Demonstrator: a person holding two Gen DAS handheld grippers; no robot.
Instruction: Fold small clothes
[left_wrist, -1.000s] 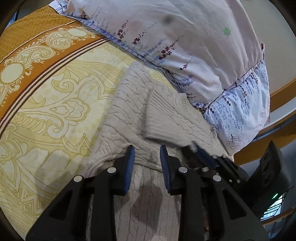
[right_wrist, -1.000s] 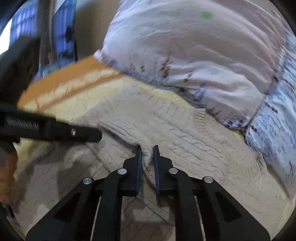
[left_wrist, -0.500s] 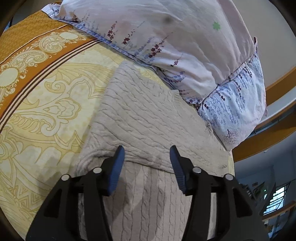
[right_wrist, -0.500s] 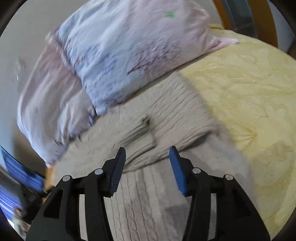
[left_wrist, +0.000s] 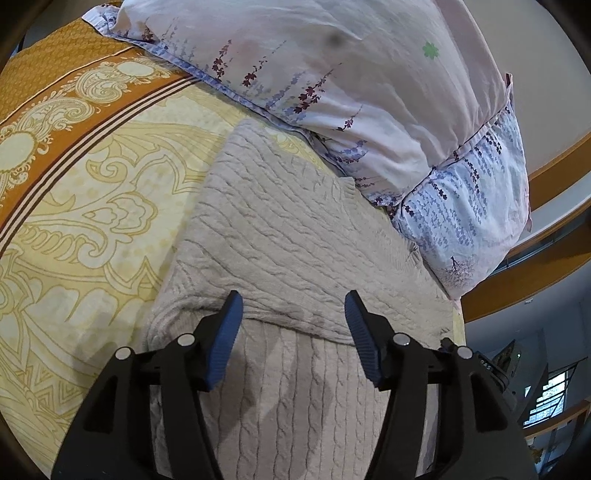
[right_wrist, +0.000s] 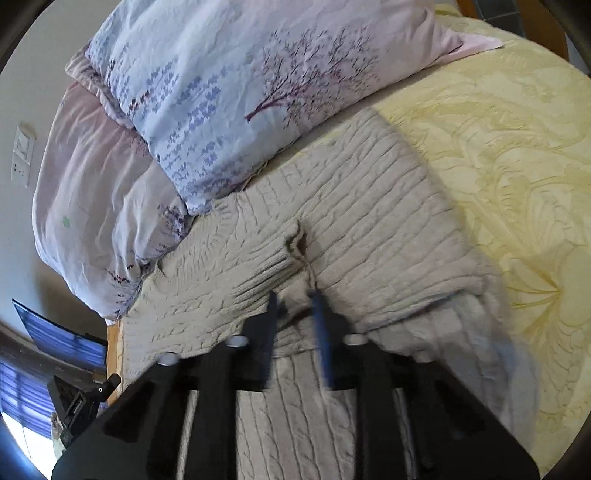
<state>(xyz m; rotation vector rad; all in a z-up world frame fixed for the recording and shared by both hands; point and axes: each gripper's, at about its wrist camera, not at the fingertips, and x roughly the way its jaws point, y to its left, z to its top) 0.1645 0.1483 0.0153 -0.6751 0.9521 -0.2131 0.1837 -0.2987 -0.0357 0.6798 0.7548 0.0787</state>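
A beige cable-knit sweater (left_wrist: 288, 236) lies folded on the yellow patterned bedspread (left_wrist: 92, 203), its top layer ending in a folded edge just ahead of my left gripper (left_wrist: 293, 306). That gripper hovers over this edge; its jaws are opening and nothing is pinched between the blue pads (left_wrist: 227, 336). In the right wrist view the sweater (right_wrist: 369, 206) shows a ribbed cuff (right_wrist: 258, 273) lying across it. My right gripper (right_wrist: 293, 299) is shut on a bunched fold of the knit right beside that cuff.
Two floral pillows (left_wrist: 369, 74) press against the sweater's far edge, also seen as pillows (right_wrist: 240, 92) in the right wrist view. A wooden bed frame (left_wrist: 554, 162) runs behind them. A black device (right_wrist: 81, 398) and a dark screen (right_wrist: 55, 339) stand off the bed's side.
My left jaws have spread wide over the folded edge. My right gripper let go, swung round to the sweater's other side with a roll, opened, then closed on the knit by the cuff.
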